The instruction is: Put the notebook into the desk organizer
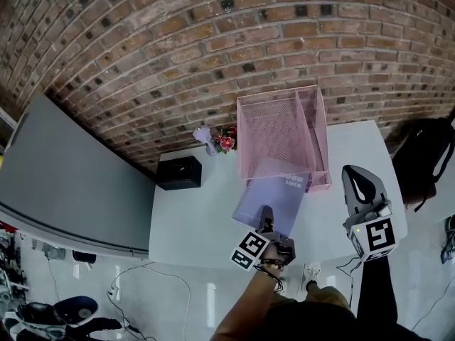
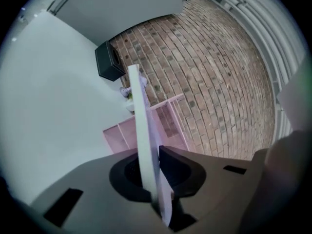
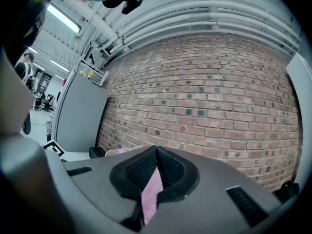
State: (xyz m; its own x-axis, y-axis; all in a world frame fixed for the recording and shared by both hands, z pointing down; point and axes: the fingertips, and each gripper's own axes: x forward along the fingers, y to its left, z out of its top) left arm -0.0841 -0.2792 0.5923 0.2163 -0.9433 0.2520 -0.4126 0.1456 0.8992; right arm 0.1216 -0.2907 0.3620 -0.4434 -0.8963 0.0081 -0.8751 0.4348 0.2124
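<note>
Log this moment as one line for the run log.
left gripper: jaws shut on notebook | notebook: leading edge at front of desk organizer, not inside | right gripper: jaws shut, empty

Industrial workspace: brick wall, corrugated ceiling

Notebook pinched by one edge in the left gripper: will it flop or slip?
Probably fairly stiff: clamped at one edge by the left gripper, the notebook runs straight, no droop. Likely light: one narrow grip carries it. Smooth cover might pivot in the pads if it catches the organizer rim.
</note>
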